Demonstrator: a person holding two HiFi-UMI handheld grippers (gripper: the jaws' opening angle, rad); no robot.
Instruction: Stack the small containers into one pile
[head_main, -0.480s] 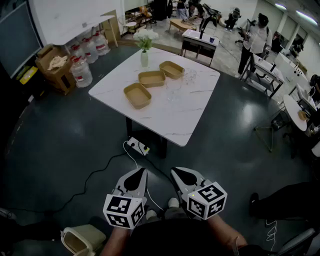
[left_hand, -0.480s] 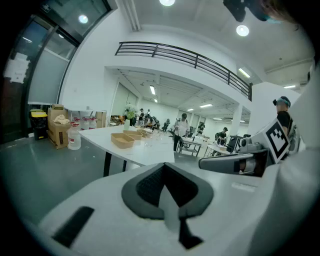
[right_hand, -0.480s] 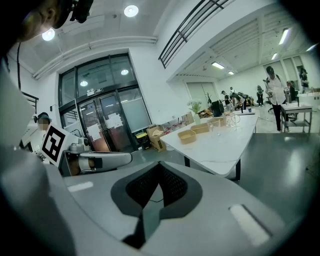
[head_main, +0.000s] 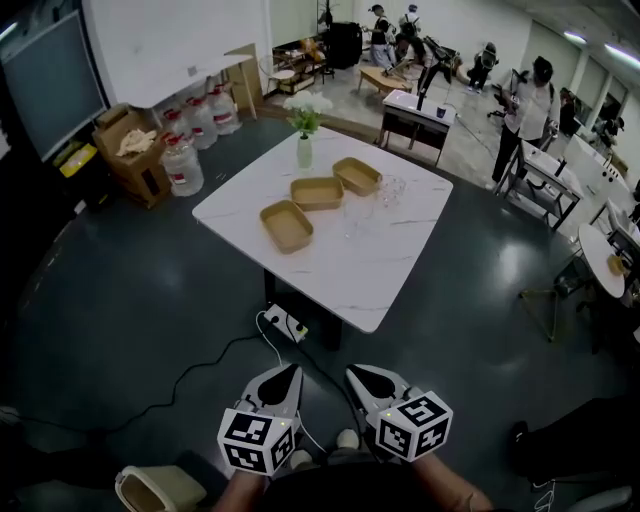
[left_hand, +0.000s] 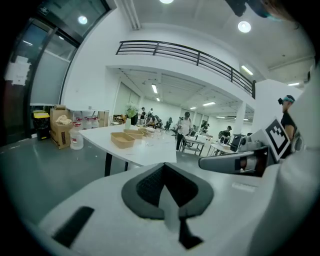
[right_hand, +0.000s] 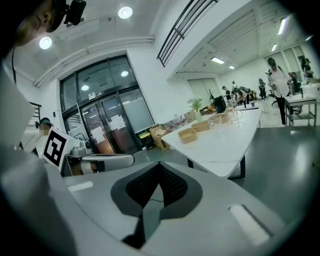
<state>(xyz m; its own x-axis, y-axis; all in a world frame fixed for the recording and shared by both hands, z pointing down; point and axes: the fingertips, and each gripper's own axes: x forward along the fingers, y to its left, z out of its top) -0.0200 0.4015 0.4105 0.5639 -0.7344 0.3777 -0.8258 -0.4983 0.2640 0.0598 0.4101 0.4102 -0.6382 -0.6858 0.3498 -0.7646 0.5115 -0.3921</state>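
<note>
Your left hand-held gripper (head_main: 282, 383) has its jaws pressed together on nothing, and your right hand-held gripper (head_main: 366, 383) is the same, closed and empty. They sit low in front of you, side by side, angled a little downward over the dark floor and well apart from the work. Between you and the table, a power strip (head_main: 285, 323) lies on the floor, with its cable (head_main: 205, 357) trailing off to your left.

The three brown containers lie in a row on the white tabletop (head_main: 375, 275): the nearest container (head_main: 287, 225), the middle container (head_main: 317, 192) and the far container (head_main: 357, 175). Each sits just beside the next, and none is nested. A vase of white flowers (head_main: 304, 148) stands behind the middle one, and clear glasses (head_main: 390, 190) stand just to the right of the row.

Stacking does not look to have begun; you are at the approach step. Next, you likely need to walk up to the table, stepping past the power strip. Then spread one gripper's jaws and pinch the rim of an end container. Lift it and set it squarely into its neighbour, perhaps steadying that one with your other gripper. Keep your swing clear of the glasses, which could tip easily.
</note>
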